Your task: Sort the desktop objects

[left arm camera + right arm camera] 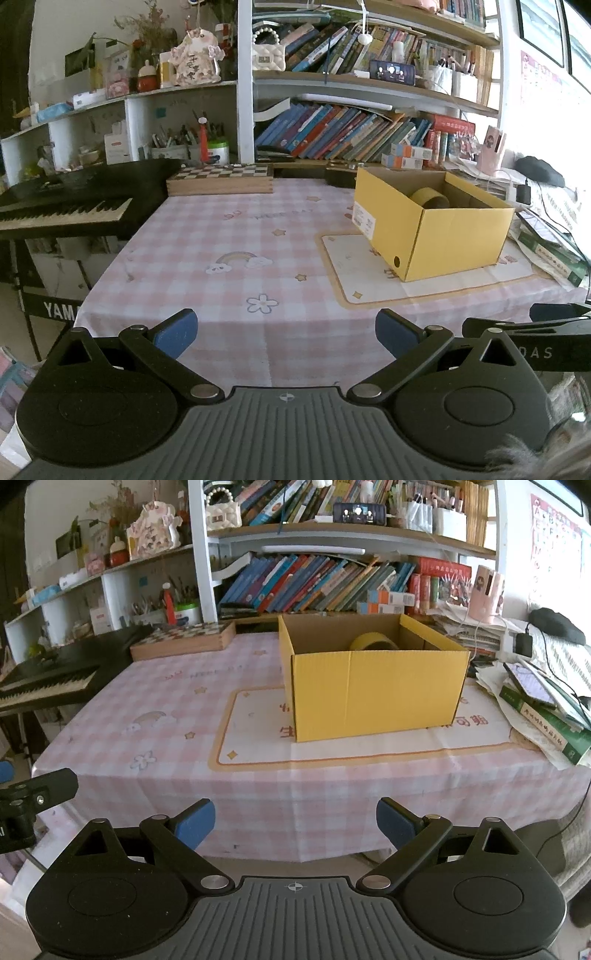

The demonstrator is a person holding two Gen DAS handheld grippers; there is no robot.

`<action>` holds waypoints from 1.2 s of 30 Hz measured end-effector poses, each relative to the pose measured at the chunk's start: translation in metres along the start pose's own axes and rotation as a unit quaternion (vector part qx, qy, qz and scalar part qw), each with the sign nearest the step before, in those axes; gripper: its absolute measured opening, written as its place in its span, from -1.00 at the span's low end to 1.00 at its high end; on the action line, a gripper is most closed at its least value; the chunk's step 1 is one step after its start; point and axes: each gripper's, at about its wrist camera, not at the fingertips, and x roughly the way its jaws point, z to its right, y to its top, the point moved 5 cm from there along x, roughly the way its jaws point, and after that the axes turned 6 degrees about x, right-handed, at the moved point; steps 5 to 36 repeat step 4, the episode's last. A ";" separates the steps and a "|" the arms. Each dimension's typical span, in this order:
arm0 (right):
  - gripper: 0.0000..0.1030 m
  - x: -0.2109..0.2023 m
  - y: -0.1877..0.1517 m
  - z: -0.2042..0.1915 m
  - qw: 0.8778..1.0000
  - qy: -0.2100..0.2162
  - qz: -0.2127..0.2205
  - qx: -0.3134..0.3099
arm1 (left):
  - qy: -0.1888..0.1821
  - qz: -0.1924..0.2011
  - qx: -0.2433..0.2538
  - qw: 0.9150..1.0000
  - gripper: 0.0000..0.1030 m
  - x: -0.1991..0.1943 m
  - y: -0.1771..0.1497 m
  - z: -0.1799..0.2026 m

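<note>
Both grippers, left and right, hang w/ fingers apart, empty, off the surface's near edge. Tape roll already sits in the yellow box. No loose items visible on the cloth; prob. done, so pull back w/o nudging the box.
</note>
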 end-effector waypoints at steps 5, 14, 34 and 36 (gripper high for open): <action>0.86 0.003 0.000 0.001 1.000 0.000 -0.004 0.001 | 0.003 -0.003 -0.001 1.000 1.00 0.003 0.001 0.000; 0.86 0.003 0.000 0.001 1.000 0.000 -0.004 0.001 | 0.003 -0.003 -0.001 1.000 1.00 0.003 0.001 0.000; 0.86 0.003 0.000 0.001 1.000 0.000 -0.004 0.001 | 0.003 -0.003 -0.001 1.000 1.00 0.003 0.001 0.000; 0.86 0.003 0.000 0.001 1.000 0.000 -0.004 0.001 | 0.003 -0.003 -0.001 1.000 1.00 0.003 0.001 0.000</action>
